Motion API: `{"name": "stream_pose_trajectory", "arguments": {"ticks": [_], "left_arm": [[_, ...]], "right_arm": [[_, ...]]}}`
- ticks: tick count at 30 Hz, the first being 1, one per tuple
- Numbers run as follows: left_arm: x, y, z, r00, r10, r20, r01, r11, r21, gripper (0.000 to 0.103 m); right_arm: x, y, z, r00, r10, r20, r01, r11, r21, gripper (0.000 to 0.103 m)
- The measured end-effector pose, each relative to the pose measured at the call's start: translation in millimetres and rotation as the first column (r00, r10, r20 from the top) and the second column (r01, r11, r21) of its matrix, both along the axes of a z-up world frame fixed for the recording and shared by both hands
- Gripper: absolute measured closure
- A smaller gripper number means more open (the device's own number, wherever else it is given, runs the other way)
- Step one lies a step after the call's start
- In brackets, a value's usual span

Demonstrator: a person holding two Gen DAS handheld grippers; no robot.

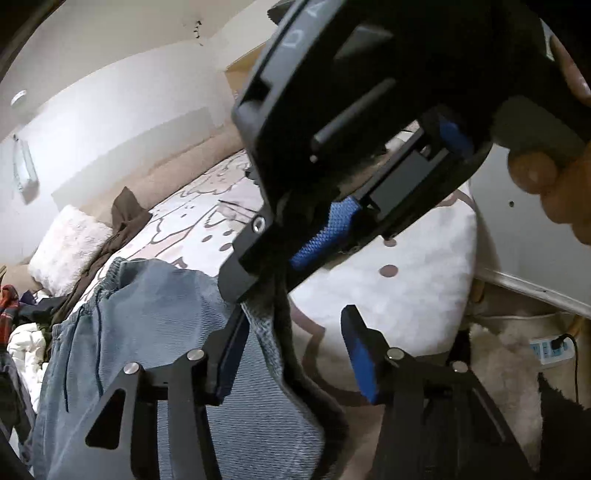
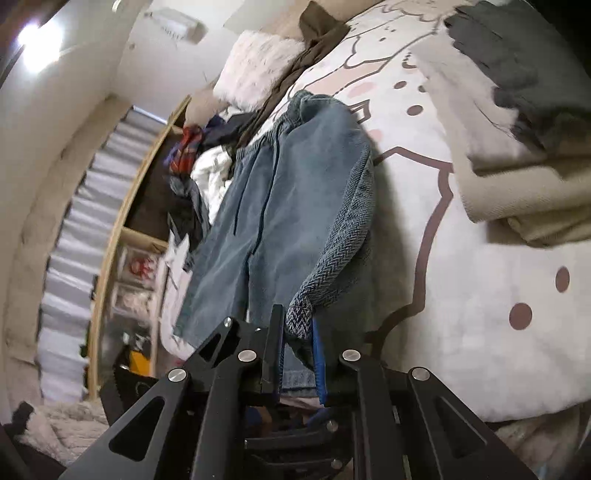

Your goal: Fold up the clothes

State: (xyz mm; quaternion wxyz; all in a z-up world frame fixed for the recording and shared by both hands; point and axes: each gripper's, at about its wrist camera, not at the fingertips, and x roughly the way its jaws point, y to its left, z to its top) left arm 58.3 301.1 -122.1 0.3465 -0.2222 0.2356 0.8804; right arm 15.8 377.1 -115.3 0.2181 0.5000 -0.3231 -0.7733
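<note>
A pair of blue denim shorts with an elastic waistband and drawstring hangs partly lifted over the bed; in the left wrist view the shorts fill the lower left. My right gripper is shut on a hem corner of the shorts, its turned-up inside showing a herringbone weave. In the left wrist view the right gripper looms large just ahead, pinching the same cloth. My left gripper is open, its jaws wide apart around the hanging cloth edge, just below the right gripper.
The bed carries a white cover with a pink cartoon print. A fluffy pillow and a brown garment lie at its head. A heap of unfolded clothes sits beside the shorts. Folded grey and beige clothes are stacked at right.
</note>
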Motion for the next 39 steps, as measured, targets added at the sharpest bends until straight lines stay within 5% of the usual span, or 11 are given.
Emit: {"name": "stream_pose_trajectory", "arguments": {"ticks": [5, 7, 13, 19, 22, 24, 26, 31, 39], "left_arm": [[-4, -7, 6, 0.999, 0.034, -0.041, -0.033, 0.999, 0.017, 0.055], [-7, -9, 8, 0.998, 0.046, -0.05, -0.045, 0.999, 0.024, 0.073], [-14, -17, 8, 0.999, 0.038, 0.007, -0.038, 0.998, 0.05, 0.085], [-23, -44, 18, 0.997, 0.052, 0.062, -0.059, 0.991, 0.123, 0.095], [-30, -61, 24, 0.992, 0.064, 0.104, -0.081, 0.983, 0.164, 0.096], [-35, -73, 27, 0.989, 0.071, 0.133, -0.096, 0.977, 0.191, 0.096], [-39, -84, 31, 0.984, 0.077, 0.161, -0.112, 0.97, 0.217, 0.096], [-48, -111, 40, 0.969, 0.082, 0.233, -0.147, 0.949, 0.278, 0.096], [-55, -152, 52, 0.938, 0.042, 0.344, -0.179, 0.908, 0.379, 0.096]], "right_arm": [[3, -5, 0, 1.0, 0.015, 0.006, -0.015, 1.0, 0.027, 0.089], [2, -7, 0, 1.0, 0.017, 0.01, -0.017, 0.999, 0.042, 0.088], [2, -17, 6, 0.999, 0.04, -0.001, -0.04, 0.994, 0.105, 0.088], [-4, -22, 20, 0.997, 0.082, 0.002, -0.082, 0.995, 0.05, 0.088], [-15, -25, 40, 0.996, 0.087, -0.026, -0.084, 0.99, 0.11, 0.073], [-24, -20, 58, 0.996, 0.051, -0.079, -0.039, 0.988, 0.151, 0.041], [-36, -12, 73, 0.992, 0.02, -0.124, -0.002, 0.99, 0.143, 0.024], [-91, 2, 87, 0.99, 0.015, -0.143, 0.009, 0.986, 0.164, 0.024], [-235, 16, 39, 1.0, -0.013, -0.023, 0.016, 0.985, 0.173, 0.024]]}}
